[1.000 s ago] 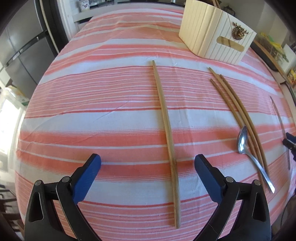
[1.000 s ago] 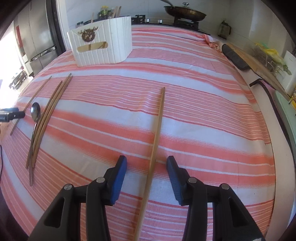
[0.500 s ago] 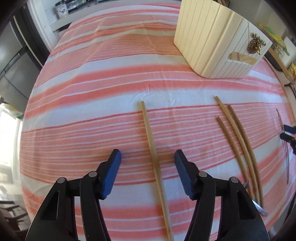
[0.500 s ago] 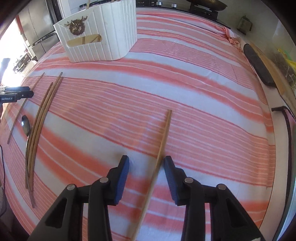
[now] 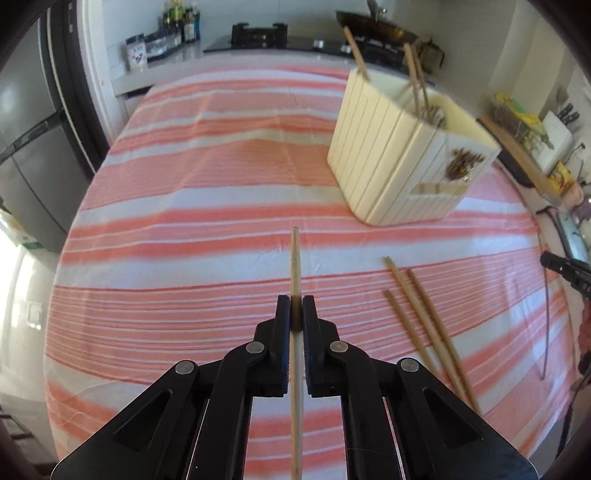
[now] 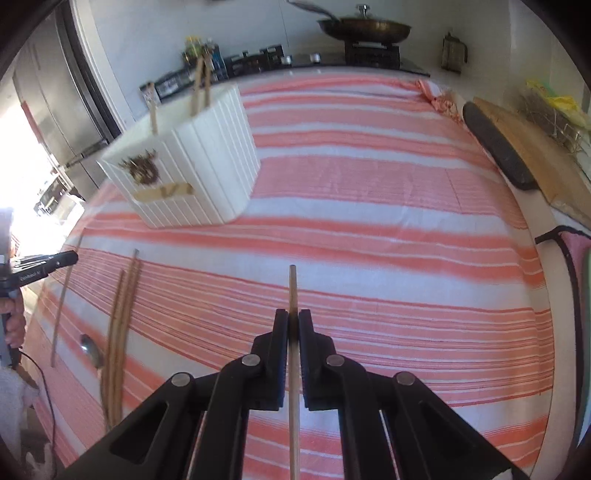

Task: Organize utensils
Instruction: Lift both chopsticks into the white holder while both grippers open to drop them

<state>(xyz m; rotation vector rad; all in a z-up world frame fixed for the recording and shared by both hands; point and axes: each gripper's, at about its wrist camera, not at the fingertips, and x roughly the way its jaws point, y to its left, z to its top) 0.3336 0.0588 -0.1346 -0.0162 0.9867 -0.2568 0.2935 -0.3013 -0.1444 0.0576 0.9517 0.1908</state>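
Note:
My left gripper [image 5: 296, 309] is shut on a wooden chopstick [image 5: 295, 258] whose tip points forward above the striped cloth. My right gripper [image 6: 293, 323] is shut on another wooden chopstick [image 6: 292, 288]. A cream ribbed utensil holder [image 5: 399, 158] stands ahead to the right in the left wrist view and ahead to the left in the right wrist view [image 6: 192, 170], with several chopsticks upright in it. Three loose chopsticks [image 5: 424, 317] lie on the cloth between my grippers; they also show in the right wrist view [image 6: 120, 325], beside a metal spoon [image 6: 90, 349].
One more thin stick [image 6: 64, 299] lies at the left in the right wrist view. A wooden board [image 6: 535, 155] and dark pad lie along the table's right edge. A stove with a pan [image 6: 364, 27] is at the back. A fridge [image 5: 29, 147] stands left.
Both grippers closed on their chopsticks and lifted them off the cloth. Both views tilted up and moved toward the holder.

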